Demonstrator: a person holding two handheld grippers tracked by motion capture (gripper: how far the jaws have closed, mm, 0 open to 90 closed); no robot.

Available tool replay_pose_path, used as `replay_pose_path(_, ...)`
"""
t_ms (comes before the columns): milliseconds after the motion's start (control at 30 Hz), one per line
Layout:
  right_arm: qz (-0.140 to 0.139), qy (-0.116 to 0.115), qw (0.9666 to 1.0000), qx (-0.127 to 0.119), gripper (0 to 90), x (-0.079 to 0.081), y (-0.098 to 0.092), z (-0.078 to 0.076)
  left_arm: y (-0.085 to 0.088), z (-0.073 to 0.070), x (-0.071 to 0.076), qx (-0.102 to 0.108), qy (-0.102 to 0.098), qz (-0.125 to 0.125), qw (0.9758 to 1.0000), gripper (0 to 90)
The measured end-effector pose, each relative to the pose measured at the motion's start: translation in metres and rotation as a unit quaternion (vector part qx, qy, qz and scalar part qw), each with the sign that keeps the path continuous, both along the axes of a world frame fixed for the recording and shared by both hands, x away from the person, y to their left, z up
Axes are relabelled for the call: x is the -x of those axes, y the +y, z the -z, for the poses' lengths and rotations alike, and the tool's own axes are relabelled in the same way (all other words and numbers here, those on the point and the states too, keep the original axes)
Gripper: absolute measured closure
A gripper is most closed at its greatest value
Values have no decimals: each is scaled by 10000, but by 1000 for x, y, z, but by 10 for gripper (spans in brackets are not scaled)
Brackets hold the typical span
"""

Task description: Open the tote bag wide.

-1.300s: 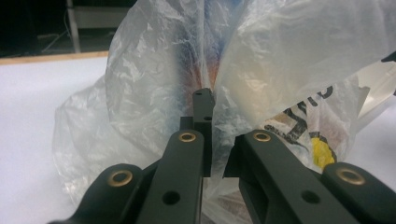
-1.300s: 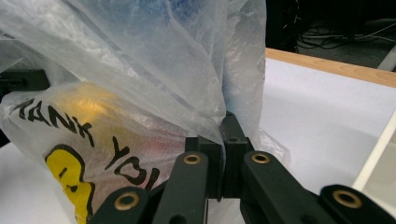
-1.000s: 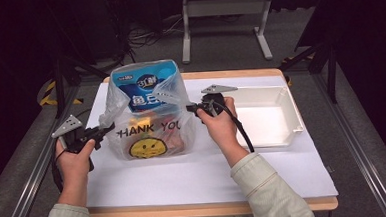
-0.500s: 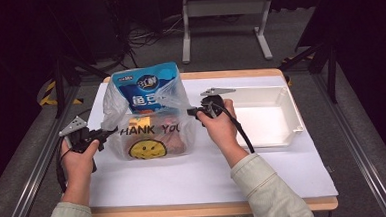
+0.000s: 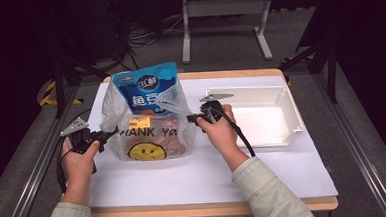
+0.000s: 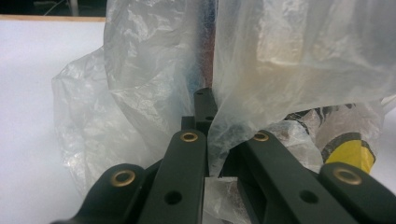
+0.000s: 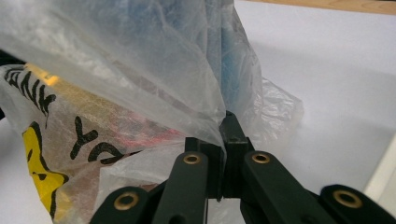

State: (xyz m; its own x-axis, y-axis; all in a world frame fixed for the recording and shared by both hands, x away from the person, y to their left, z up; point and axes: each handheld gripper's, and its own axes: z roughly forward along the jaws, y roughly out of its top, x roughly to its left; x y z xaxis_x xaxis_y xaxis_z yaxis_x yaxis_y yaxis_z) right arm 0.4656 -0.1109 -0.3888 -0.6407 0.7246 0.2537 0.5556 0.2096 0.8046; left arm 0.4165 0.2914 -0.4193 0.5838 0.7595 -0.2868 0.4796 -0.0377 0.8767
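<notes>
- Two claws, left claw [image 5: 108, 135] and right claw [image 5: 192, 119], clamped tight on plastic bag [image 5: 150, 136] sides.
- Bag has shifted slightly along worktop [image 5: 194, 173]; blue packet [image 5: 147, 91] upright inside, repositioning appears ongoing.

A lab or test bay set up for recording: the white-topped counter [image 5: 209, 172] stands on grey carpet between metal rails [image 5: 29, 177], with loose cables [image 5: 142, 38] and a steel stand [image 5: 224, 17] behind it in a dark, unfurnished room.
</notes>
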Motion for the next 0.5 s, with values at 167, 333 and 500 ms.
replay_pose_path(167,-65,-203,9997,-130,899,4,2,-7,2,6,-1,31,263,-16,9996,895)
replay_pose_path(333,-100,-231,9995,-174,896,4,4,-8,5,12,-2,-5,443,4,9990,895)
replay_pose_path(500,-110,-144,9998,-78,897,4,5,-3,8,14,1,111,536,16,9985,894)
